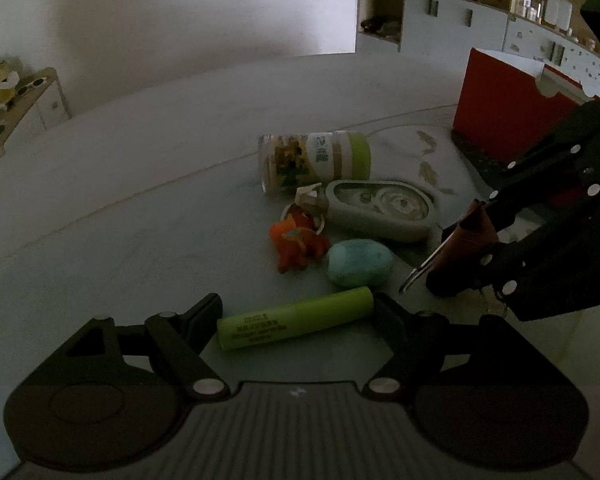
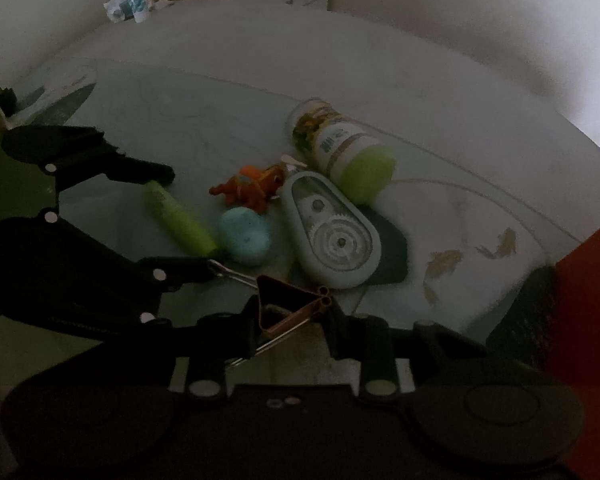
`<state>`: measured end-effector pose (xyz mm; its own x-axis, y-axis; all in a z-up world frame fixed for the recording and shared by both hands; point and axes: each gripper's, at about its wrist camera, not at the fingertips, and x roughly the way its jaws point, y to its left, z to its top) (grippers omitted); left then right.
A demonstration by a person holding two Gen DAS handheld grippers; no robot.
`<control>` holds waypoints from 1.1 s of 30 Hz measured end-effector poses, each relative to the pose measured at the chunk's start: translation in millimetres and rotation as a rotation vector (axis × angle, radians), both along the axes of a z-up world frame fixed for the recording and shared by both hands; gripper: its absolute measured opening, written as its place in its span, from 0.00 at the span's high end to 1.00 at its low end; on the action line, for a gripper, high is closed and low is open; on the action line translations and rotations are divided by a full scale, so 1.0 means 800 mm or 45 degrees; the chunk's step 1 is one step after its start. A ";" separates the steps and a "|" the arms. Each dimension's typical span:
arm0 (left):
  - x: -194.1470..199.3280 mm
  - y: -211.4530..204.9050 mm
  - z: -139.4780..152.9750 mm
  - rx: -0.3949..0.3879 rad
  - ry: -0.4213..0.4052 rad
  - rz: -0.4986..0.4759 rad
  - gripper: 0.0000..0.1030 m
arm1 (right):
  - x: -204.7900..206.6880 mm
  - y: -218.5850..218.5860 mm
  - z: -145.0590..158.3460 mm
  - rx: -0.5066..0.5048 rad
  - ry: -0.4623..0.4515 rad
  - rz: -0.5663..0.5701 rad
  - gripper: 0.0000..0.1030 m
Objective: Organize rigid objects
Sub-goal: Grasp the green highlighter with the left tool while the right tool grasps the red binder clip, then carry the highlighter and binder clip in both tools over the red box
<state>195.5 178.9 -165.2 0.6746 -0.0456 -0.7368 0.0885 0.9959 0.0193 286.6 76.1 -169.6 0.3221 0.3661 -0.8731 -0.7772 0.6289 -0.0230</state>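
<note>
My left gripper [image 1: 298, 312] is open with its jaws either side of a green tube [image 1: 296, 323] lying on the table; the tube also shows in the right wrist view [image 2: 180, 218]. My right gripper [image 2: 292, 320] is shut on a brown binder clip [image 2: 290, 306], also visible in the left wrist view [image 1: 474, 236]. Beyond lie a blue egg-shaped object [image 1: 360, 262], an orange toy [image 1: 298, 242], a grey correction tape dispenser [image 1: 382, 210] and a jar with a green lid [image 1: 316, 158] on its side.
A red box [image 1: 512, 112] stands at the right on the round pale table [image 1: 140, 184]. Shelves and cabinets [image 1: 460, 12] line the far wall. A small side cabinet [image 1: 24, 100] stands at the left.
</note>
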 end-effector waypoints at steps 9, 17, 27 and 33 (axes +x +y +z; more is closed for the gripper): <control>-0.021 -0.008 0.030 -0.086 -0.016 0.092 0.21 | -0.017 -0.032 0.027 0.070 -0.004 -0.030 0.71; -0.034 -0.033 0.074 -0.093 -0.044 0.111 0.21 | -0.028 -0.065 0.074 0.126 -0.032 -0.051 0.71; -0.032 -0.086 0.126 -0.119 -0.081 0.083 0.21 | -0.026 -0.130 0.120 0.189 -0.065 -0.133 0.71; -0.017 -0.130 0.149 -0.124 -0.094 0.069 0.21 | -0.019 -0.178 0.138 0.218 -0.087 -0.177 0.71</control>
